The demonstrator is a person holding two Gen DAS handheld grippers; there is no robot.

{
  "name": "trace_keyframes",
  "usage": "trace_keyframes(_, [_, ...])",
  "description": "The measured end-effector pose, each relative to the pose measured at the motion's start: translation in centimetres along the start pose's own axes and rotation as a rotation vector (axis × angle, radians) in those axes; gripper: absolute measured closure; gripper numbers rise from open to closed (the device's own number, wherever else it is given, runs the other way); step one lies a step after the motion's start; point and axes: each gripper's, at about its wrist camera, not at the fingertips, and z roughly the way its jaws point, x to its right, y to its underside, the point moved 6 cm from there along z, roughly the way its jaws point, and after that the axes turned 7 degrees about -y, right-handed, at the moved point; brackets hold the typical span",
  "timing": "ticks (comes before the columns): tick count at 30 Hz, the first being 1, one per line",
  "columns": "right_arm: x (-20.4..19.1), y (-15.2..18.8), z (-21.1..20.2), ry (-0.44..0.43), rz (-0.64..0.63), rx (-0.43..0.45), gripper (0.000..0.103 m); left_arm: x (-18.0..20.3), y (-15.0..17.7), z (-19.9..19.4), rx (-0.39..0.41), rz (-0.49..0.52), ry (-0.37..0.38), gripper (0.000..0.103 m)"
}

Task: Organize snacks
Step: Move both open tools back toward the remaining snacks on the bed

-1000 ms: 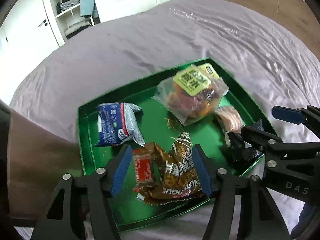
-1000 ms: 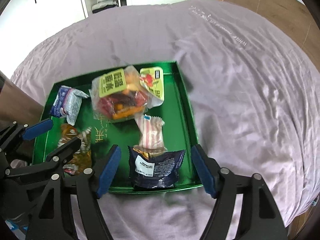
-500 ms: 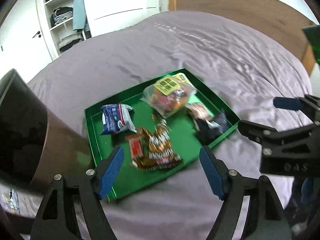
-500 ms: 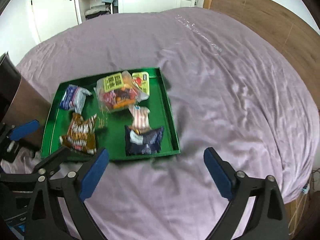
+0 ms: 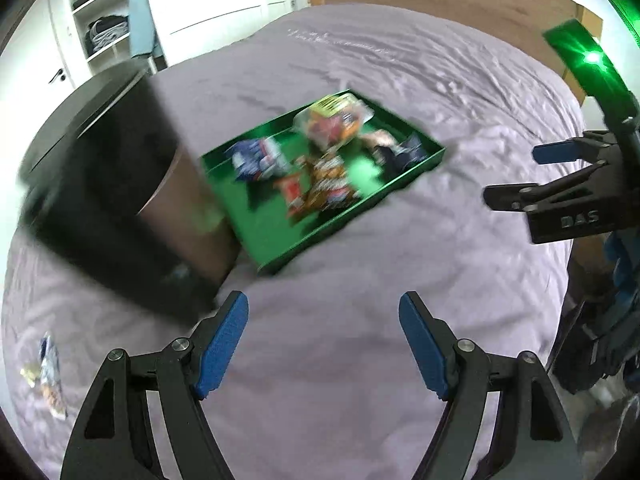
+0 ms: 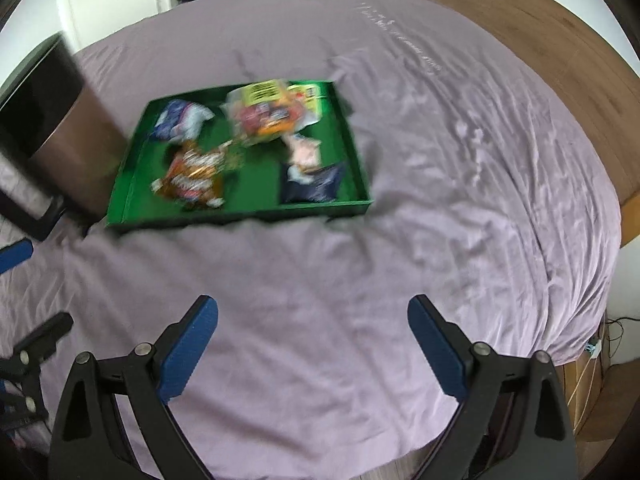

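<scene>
A green tray (image 5: 344, 222) (image 6: 240, 210) lies on the purple bed and holds several snack packets: a blue-white one (image 6: 178, 122), a brown-orange one (image 6: 192, 176), a clear bag with a yellow label (image 6: 266, 114), a pink one (image 6: 304, 152) and a dark navy one (image 6: 312, 186). My left gripper (image 5: 322, 344) is open and empty, well back from the tray over bare sheet. My right gripper (image 6: 312, 344) is open and empty, also back from the tray; it shows at the right of the left wrist view (image 5: 560, 184).
A dark bin with a brown body (image 5: 120, 200) (image 6: 60, 136) stands against the tray's left side. A loose wrapper (image 5: 50, 372) lies on the sheet at the far left. A wooden headboard (image 6: 560, 40) is beyond; wardrobe shelves (image 5: 104, 28) stand at the back.
Both grippers have pulled back and up from the tray, so it looks smaller and farther. The bin and the loose wrapper have come into view. Both stay open.
</scene>
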Motion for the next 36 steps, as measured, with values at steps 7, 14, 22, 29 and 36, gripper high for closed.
trace_keyframes(7, [-6.3, 1.6, -0.7, -0.061, -0.100, -0.048, 0.000, -7.6, 4.8, -0.9, -0.061, -0.105, -0.126, 0.030])
trace_keyframes(14, [-14.0, 2.9, -0.5, -0.162, -0.231, -0.103, 0.000, -16.0, 10.1, -2.4, -0.125, -0.236, -0.263, 0.030])
trace_keyframes(22, [-23.9, 4.1, -0.4, -0.274, -0.419, -0.138, 0.000, -22.8, 13.7, -4.0, -0.170, -0.381, -0.371, 0.030])
trace_keyframes(29, [-30.7, 3.3, -0.6, -0.355, -0.507, -0.136, 0.000, -26.6, 16.1, -4.8, -0.189, -0.459, -0.408, 0.030])
trace_keyframes(36, [-37.3, 1.1, -0.7, -0.420, -0.535, -0.112, 0.000, -30.3, 18.5, -5.9, -0.203, -0.516, -0.437, 0.030])
